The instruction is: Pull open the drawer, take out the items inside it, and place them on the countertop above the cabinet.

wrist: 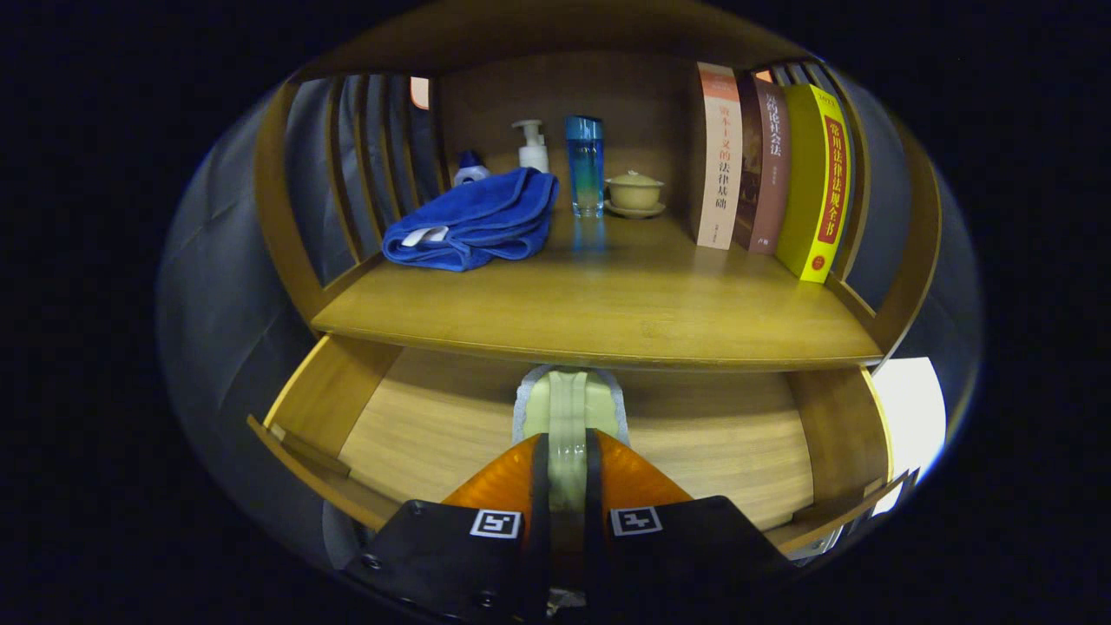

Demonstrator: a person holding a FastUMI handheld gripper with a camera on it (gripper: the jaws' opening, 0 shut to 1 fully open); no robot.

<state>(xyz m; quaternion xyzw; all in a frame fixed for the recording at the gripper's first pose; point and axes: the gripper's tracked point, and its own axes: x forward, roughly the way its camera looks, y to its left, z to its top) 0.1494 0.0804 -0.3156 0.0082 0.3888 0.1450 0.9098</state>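
The wooden drawer point(434, 425) stands pulled open below the countertop point(608, 304). My gripper point(568, 444) is over the middle of the drawer, with its orange fingers point(499, 482) close together. They are shut on a pale green item with a greyish-white rim point(568, 399). The item pokes out ahead of the fingertips, and its far end reaches the countertop's front edge. The drawer floor on either side of it is bare wood. I cannot tell whether the item rests on the floor or hangs above it.
On the countertop, a folded blue towel point(473, 221) lies at the left with a small blue-capped bottle point(470, 165) behind it. At the back stand a white pump bottle point(531, 146), a blue bottle point(585, 165) and a lidded bowl point(634, 191). Three upright books point(768, 165) fill the right.
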